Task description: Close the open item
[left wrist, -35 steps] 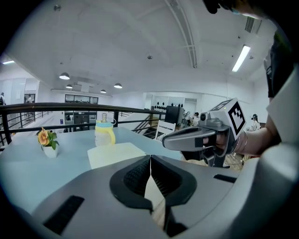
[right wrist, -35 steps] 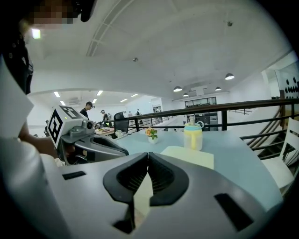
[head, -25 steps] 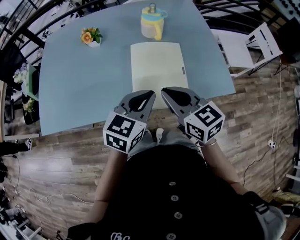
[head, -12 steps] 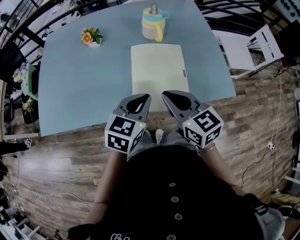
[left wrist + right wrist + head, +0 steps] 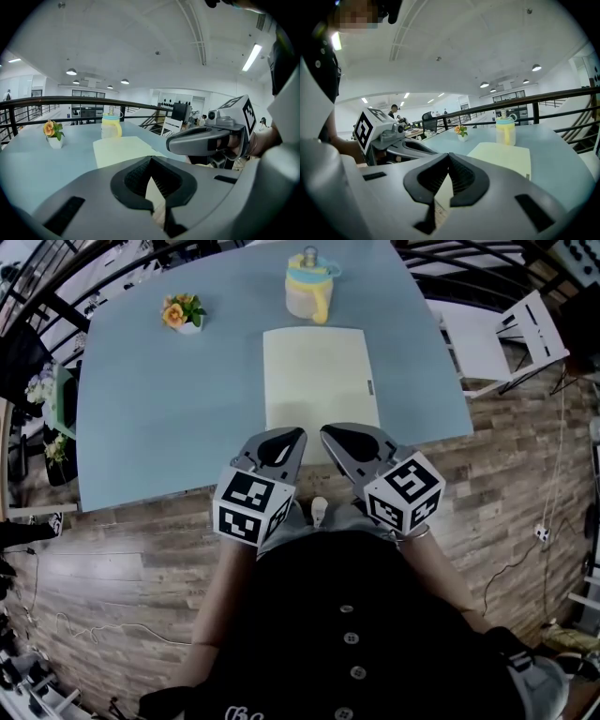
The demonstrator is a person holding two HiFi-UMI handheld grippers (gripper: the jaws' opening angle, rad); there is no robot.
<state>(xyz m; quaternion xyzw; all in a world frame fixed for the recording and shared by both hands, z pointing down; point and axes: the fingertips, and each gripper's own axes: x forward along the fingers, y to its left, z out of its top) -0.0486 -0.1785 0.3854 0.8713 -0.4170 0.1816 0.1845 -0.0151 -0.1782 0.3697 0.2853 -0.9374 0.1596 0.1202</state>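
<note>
A pale yellow flat book or folder (image 5: 319,376) lies on the light blue table (image 5: 169,409), showing a single rectangle with a small dark tab on its right edge. It also shows in the left gripper view (image 5: 122,147) and the right gripper view (image 5: 501,157). My left gripper (image 5: 296,435) and right gripper (image 5: 328,432) hover side by side over the table's near edge, just short of the book. Both are shut with nothing between their jaws. From each gripper view the other gripper shows alongside, the right (image 5: 206,140) and the left (image 5: 401,145).
A cup with a yellow handle and blue lid (image 5: 309,287) stands behind the book. A small pot of orange flowers (image 5: 183,313) sits at the far left. A white chair (image 5: 497,334) stands right of the table. Railings run behind it.
Both grippers have barely drifted and stay shut near the table's front edge. Nothing on the table has moved.
</note>
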